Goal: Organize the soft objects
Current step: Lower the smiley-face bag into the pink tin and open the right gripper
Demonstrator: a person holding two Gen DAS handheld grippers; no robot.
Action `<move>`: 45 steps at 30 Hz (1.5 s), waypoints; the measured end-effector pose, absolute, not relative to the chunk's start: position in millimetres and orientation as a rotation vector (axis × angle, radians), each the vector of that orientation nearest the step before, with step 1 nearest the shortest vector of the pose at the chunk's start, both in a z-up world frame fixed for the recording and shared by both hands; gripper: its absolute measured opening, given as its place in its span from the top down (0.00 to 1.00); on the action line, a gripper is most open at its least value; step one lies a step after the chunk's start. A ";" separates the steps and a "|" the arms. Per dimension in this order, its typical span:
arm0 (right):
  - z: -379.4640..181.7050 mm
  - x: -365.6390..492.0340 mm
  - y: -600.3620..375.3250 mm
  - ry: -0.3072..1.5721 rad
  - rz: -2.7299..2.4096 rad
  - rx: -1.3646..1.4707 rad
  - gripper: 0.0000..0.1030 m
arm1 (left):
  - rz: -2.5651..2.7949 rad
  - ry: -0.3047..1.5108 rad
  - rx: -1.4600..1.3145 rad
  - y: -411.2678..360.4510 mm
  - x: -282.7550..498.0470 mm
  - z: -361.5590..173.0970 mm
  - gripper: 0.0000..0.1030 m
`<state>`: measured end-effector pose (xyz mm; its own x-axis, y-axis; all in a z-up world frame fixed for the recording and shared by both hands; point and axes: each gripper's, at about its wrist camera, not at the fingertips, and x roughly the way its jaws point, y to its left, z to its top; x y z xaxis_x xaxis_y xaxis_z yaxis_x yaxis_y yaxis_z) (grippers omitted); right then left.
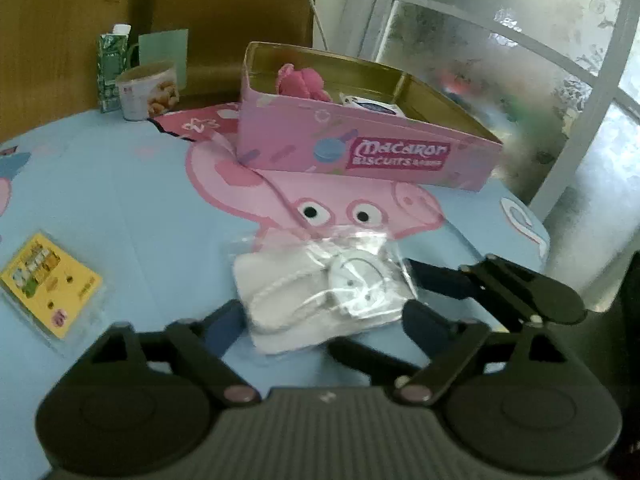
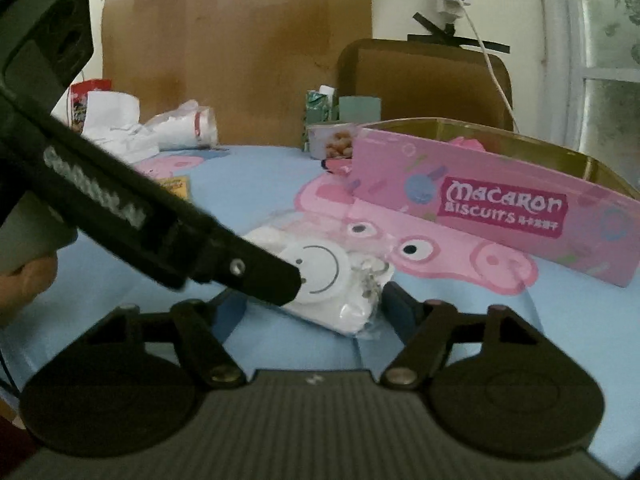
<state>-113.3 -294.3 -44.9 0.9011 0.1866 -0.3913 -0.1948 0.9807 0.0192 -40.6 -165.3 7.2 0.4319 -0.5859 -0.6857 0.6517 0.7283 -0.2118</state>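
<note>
Your left gripper [image 1: 320, 316] jaws stood apart, straddling white pouch in clear bag [image 1: 320, 292], not clamped. Your right gripper [image 2: 308, 304] also apart, same pouch [image 2: 324, 280] just ahead; left gripper's finger crossed its view. Pouch lay on blue cloth [image 1: 132, 208], long axis running roughly toward far right corner. Beyond: open macaron tin [image 1: 360, 152], pink plush [image 1: 302, 80] inside. Yellow card [image 1: 50, 284] near left edge, clear of path. Snack cup [image 1: 148, 90], green carton [image 1: 112, 68] at far edge.
</note>
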 end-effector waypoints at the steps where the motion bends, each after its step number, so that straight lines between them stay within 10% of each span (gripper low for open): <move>1: -44.0 -114.4 -296.5 0.394 0.188 -0.018 0.33 | -0.776 0.818 0.071 -164.2 -37.5 10.7 0.18; 8: -19.7 -119.0 -319.3 0.249 0.075 -0.014 0.49 | -0.846 0.660 0.082 -189.1 -34.8 57.8 0.19; 22: 17.4 -17.0 -414.4 0.238 -0.313 -0.023 0.38 | -0.741 0.545 0.204 -323.4 51.7 76.1 0.08; 45: -4.7 -87.8 -393.9 0.299 -0.178 0.344 0.33 | -0.510 0.595 0.181 -218.3 -16.8 59.2 0.01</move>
